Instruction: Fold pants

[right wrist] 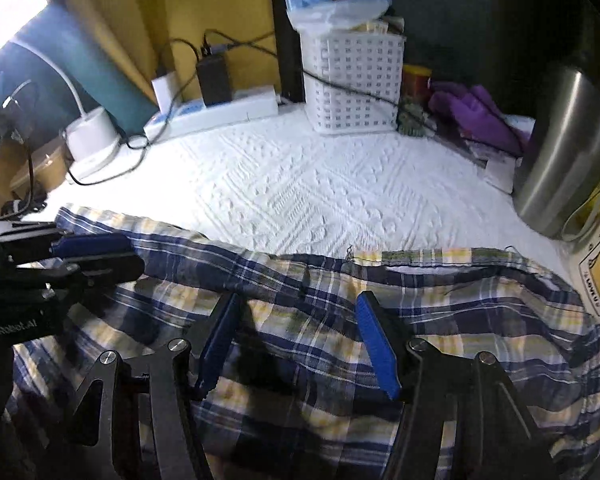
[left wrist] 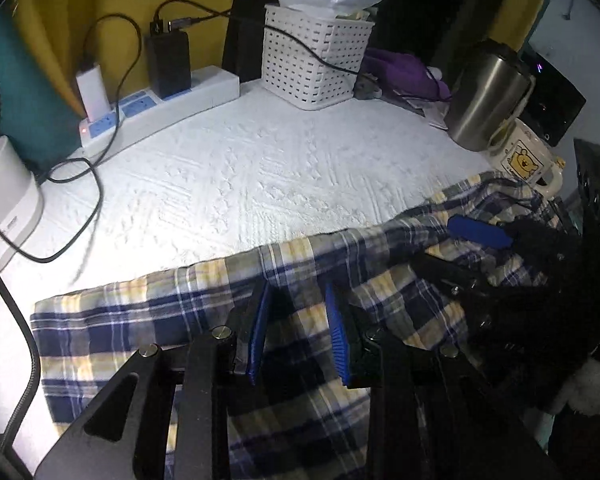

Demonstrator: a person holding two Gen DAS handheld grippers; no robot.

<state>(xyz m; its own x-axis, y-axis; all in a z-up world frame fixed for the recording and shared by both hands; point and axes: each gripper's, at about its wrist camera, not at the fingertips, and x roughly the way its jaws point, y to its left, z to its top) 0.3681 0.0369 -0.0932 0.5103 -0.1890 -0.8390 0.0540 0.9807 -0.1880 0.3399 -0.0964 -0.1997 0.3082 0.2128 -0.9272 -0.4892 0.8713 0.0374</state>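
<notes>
The left gripper (left wrist: 298, 292) hangs just over the plaid pants (left wrist: 148, 320), its 2 blue pads spread apart with nothing between them but cloth below. The right gripper (right wrist: 298, 304) likewise stands released, fingers wide over the rumpled waist end. The pants (right wrist: 480, 312) lie along the near edge of the white quilted cover (left wrist: 260, 168). Behind them stand a white basket (left wrist: 316, 56) with a cable draped across it, a power strip (left wrist: 160, 112) with chargers plugged in, a steel kettle (left wrist: 488, 96), a bear mug (left wrist: 528, 160) touching the pants' edge, purple cloth (right wrist: 476, 116) and a white lamp base (right wrist: 92, 136).
</notes>
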